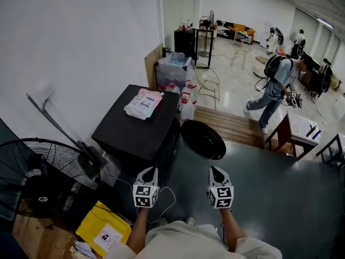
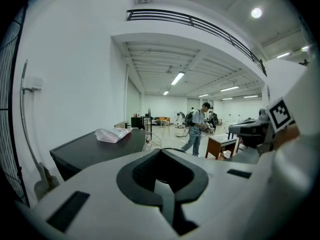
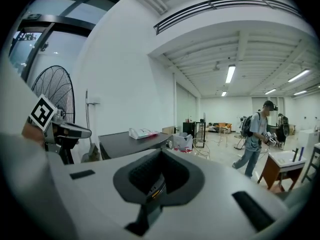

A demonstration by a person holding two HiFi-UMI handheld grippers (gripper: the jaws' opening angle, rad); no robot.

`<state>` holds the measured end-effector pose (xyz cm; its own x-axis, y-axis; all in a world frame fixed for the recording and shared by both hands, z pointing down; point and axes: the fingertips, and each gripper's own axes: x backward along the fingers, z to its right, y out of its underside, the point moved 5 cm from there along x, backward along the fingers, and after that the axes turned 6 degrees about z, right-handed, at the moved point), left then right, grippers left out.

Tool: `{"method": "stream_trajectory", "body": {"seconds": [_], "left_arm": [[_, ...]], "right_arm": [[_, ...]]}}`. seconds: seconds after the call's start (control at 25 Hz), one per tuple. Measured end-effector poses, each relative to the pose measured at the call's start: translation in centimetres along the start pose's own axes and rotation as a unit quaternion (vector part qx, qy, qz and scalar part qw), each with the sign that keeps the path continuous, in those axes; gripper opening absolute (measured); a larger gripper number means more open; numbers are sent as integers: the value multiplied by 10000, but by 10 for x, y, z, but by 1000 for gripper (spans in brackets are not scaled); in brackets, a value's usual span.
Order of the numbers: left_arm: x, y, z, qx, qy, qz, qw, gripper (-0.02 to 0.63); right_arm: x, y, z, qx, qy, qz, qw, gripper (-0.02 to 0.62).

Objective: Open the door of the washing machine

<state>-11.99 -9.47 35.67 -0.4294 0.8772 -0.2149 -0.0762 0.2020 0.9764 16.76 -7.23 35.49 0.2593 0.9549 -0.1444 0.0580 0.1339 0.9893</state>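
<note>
Jaws pressed together, empty, on white left gripper & right gripper. Black boxy washing machine sits ahead-left of them; its round black door just ahead, btwn the two.

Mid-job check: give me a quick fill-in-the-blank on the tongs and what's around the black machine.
1. The left tongs and the right tongs are both ____, with nothing between them.
2. The pouch lies ____ the black machine.
3. In the head view, the fan stands on the ____ side of the black machine.
Missing words: shut; on top of; left.
</note>
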Motion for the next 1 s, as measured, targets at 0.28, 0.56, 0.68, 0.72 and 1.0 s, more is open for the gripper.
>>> {"method": "stream_trajectory", "body": {"seconds": [0.28,0.56,0.68,0.72,1.0], "left_arm": [[7,-2,-1,71,-21,59,10000,9],[10,6,-1,170,-7,6,9999,9],[10,5,-3,183,-3,23,9998,9],[10,4,-4,182,2,29,9998,9],[7,1,-8,168,54,52,9998,9]], "right_arm": [[10,3,0,-5,26,-7,10000,-2],[11,7,-2,-54,85,-58,9999,-2],[10,5,-2,-36,92,-61,9999,-2],[9,5,-3,-35,91,-62,9999,-2],[4,1,-6,-46,114,-41,9999,-2]]}}
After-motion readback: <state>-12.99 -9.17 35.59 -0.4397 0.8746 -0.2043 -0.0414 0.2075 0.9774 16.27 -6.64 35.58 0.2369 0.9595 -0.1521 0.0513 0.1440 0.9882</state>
